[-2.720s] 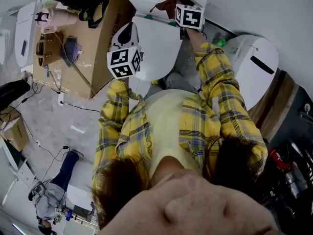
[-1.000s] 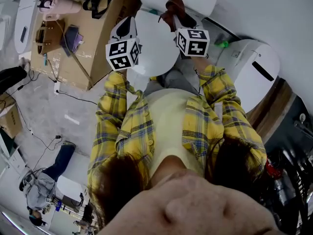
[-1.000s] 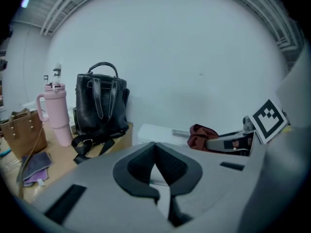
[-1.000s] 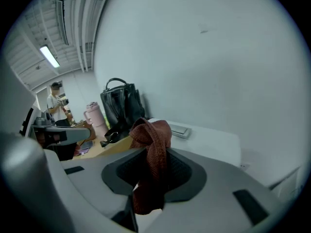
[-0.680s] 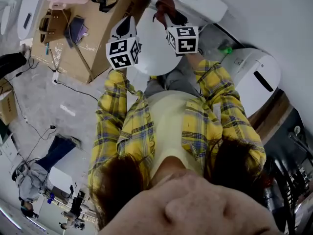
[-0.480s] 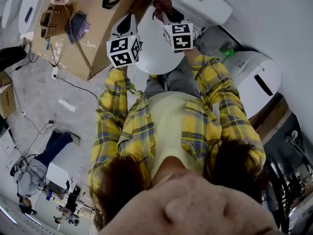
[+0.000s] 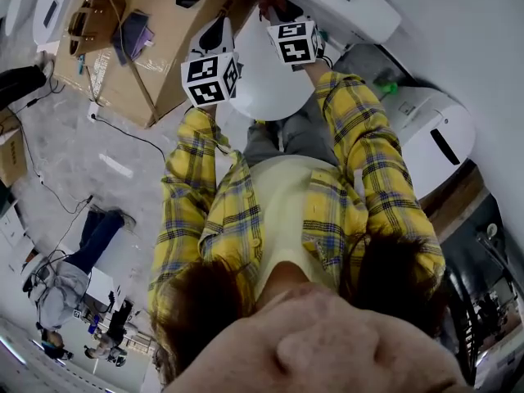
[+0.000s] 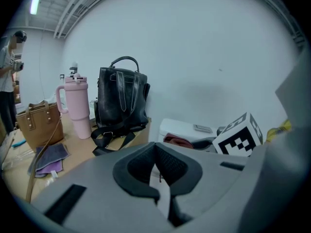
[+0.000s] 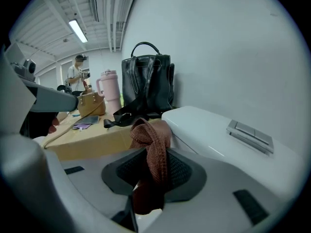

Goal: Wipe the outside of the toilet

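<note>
The toilet (image 7: 260,88) stands right in front of the person, its lid (image 7: 270,97) down and the cistern (image 9: 214,130) behind it against the wall. The brown cloth (image 9: 153,149) is bunched at the cistern's front edge, by the back of the lid; I can't tell whether it is touching. The right gripper (image 9: 150,178) has it pinched between closed jaws, a fold sticking up past them. The left gripper (image 8: 158,176) hovers over the lid's left edge, jaws together on nothing.

I'd say the wiping is on the top parts. No surface shows a wet or wiped trace, so what is finished can't be read. The bowl's sides and the foot look yet to come.

A cardboard box (image 7: 164,47) just left of the toilet carries a black backpack (image 9: 146,81) and a pink tumbler (image 9: 111,93).
</note>
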